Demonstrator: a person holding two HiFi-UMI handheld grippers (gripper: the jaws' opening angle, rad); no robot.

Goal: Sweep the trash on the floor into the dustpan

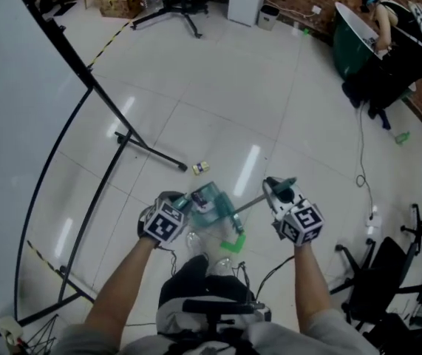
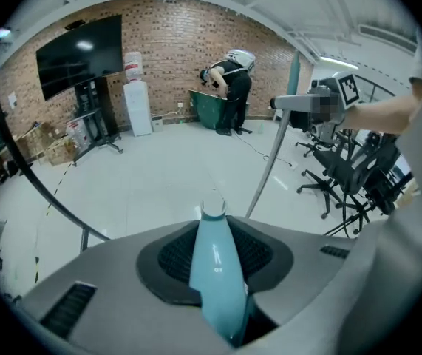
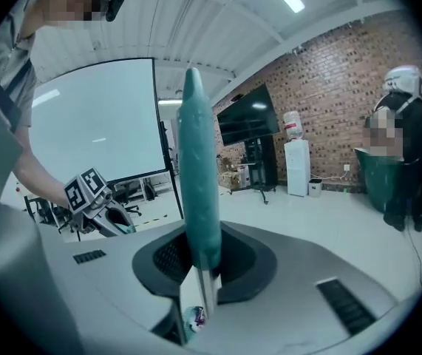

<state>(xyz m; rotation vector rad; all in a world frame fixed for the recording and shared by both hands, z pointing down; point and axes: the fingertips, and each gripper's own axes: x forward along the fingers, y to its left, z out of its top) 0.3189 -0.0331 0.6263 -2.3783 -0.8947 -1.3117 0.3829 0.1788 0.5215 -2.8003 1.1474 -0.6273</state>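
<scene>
Gripping pale-blue dustpan handle (glossy), broom handle darker teal

White glossy floor tiles meet a red-brown brick wall. The see-through teal dustpan has a pale blue-green handle. The broom pairs a bright green head with a silver pole and a darker teal grip. The left gripper and right gripper carry black-and-white square-patterned cubes on grey bodies. Black-and-yellow striped tape marks the floor, and the bin is dark green.
</scene>
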